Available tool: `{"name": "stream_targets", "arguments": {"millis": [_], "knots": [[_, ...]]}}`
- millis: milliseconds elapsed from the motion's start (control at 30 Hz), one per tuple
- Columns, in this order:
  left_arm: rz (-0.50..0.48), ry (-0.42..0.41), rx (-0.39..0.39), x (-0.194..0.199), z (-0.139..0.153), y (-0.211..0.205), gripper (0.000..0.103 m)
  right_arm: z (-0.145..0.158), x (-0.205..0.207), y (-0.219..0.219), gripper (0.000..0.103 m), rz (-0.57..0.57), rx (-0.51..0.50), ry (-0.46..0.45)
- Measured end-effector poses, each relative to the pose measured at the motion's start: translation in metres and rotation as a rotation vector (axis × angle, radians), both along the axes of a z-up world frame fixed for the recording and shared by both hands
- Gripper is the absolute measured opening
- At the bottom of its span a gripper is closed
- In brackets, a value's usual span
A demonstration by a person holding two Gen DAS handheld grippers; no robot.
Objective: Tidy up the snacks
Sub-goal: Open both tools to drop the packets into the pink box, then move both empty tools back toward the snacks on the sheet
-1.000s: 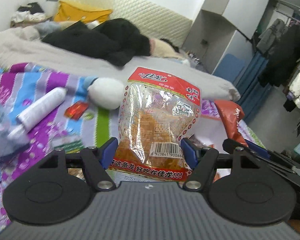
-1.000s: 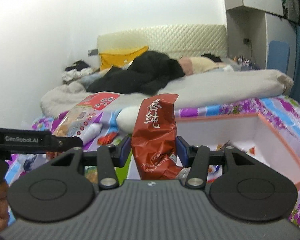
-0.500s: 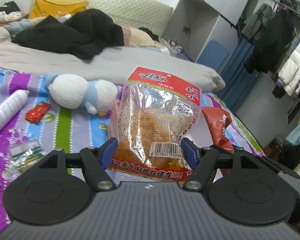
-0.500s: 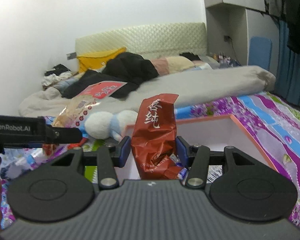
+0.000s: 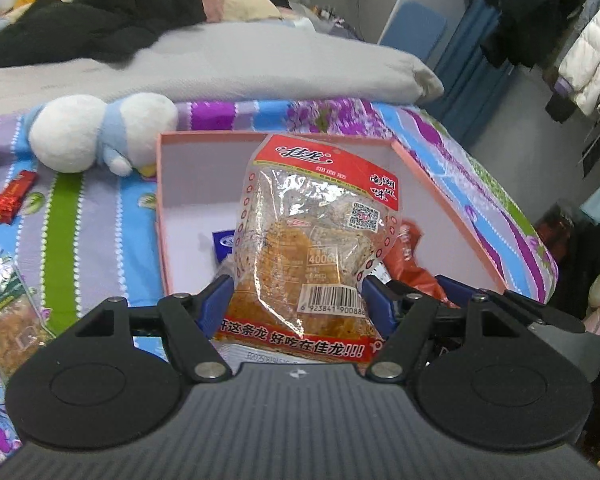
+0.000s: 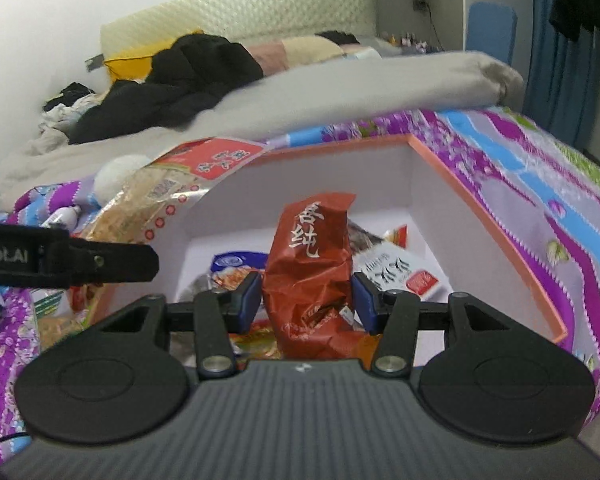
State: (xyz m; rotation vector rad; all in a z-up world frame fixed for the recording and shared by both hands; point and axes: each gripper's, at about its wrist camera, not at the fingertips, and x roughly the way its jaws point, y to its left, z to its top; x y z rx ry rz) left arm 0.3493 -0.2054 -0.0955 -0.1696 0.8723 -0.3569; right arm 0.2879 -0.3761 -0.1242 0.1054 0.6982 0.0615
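Left wrist view: the left gripper (image 5: 296, 300), jaws clenched on a clear snack bag (image 5: 312, 248), and the right gripper (image 6: 306, 300), grasping a red packet (image 6: 312, 268), hung over the partly filled pink box (image 5: 158, 184) at centre frame, while loose snacks (image 5: 10, 196) remained on the bed at left.

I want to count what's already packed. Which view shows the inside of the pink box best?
The right wrist view: the pink box floor shows several packets. In the left wrist view the clear snack bag hides most of it.
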Motion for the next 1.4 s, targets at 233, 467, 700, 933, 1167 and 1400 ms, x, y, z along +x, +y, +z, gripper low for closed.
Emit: {"name": "stream_targets", "arguments": {"millis": [233, 467, 700, 933, 1167, 1400], "knots": [[-0.009, 0.028, 0.028, 0.008, -0.012, -0.006, 0.094, -0.019, 0.005, -0.009, 0.054, 0.003, 0.036, 0.056], [0.027, 0.039, -0.007, 0.002, -0.006, 0.01, 0.096, -0.013, 0.002, -0.008, 0.066, -0.009, 0.042, 0.045], [0.041, -0.051, -0.022, -0.023, 0.029, 0.026, 0.096, 0.015, -0.014, -0.001, 0.066, -0.003, 0.049, -0.03], [0.069, -0.133, -0.043, -0.062, 0.059, 0.059, 0.096, 0.047, -0.043, 0.02, 0.066, 0.027, 0.068, -0.127], [0.101, -0.193, -0.036, -0.106, 0.071, 0.101, 0.096, 0.064, -0.072, 0.052, 0.066, 0.083, 0.069, -0.176], [0.164, -0.211, -0.039, -0.147, 0.062, 0.151, 0.096, 0.066, -0.101, 0.081, 0.065, 0.117, 0.096, -0.218]]}}
